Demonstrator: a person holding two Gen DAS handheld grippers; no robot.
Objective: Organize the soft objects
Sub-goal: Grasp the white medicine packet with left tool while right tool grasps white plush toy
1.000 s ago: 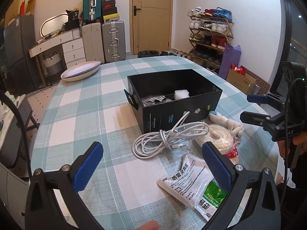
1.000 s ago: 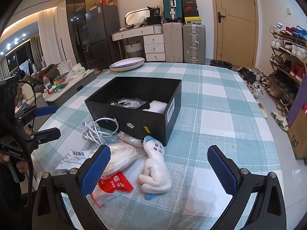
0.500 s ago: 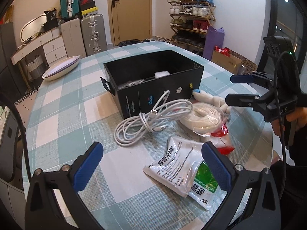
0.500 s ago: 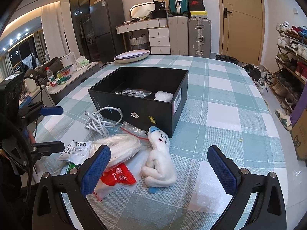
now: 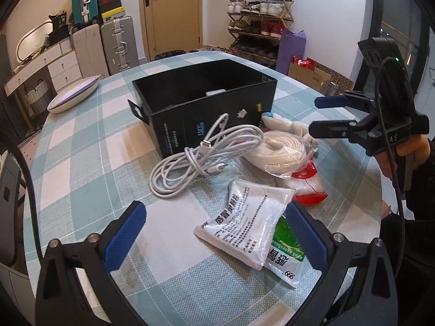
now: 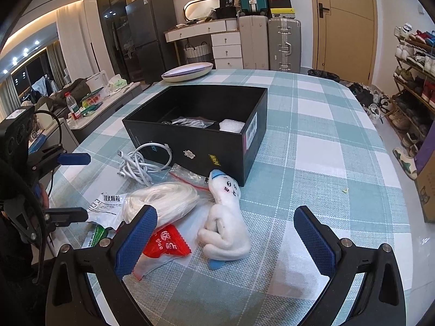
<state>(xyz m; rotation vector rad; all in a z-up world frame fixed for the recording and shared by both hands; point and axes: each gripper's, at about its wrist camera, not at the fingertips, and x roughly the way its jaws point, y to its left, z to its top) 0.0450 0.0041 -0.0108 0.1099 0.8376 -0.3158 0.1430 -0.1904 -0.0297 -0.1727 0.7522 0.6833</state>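
An open black box (image 5: 217,114) (image 6: 190,138) stands mid-table with a silver packet and a white foam piece inside. In front of it lie a coiled white cable (image 5: 201,157) (image 6: 141,163), a bagged white cord bundle (image 5: 282,152) (image 6: 163,203), a white plush toy (image 6: 225,228) (image 5: 285,126), a red glue pouch (image 6: 165,244) (image 5: 307,174) and white medicine sachets (image 5: 250,231) (image 6: 106,203). My left gripper (image 5: 214,233) (image 6: 72,184) is open just before the sachets. My right gripper (image 6: 225,241) (image 5: 326,114) is open, its pads either side of the plush toy and pouch.
A checked teal tablecloth (image 6: 326,135) covers the round table; a shallow oval dish (image 5: 73,95) (image 6: 187,72) sits at its far edge. Suitcases, drawers, a door and a shoe rack line the room behind. A hand (image 5: 407,149) holds the right gripper.
The left wrist view has swung right and closer to the sachets and cable. The right gripper has advanced slightly toward the plush toy. Both stay open; nothing on the table has moved.
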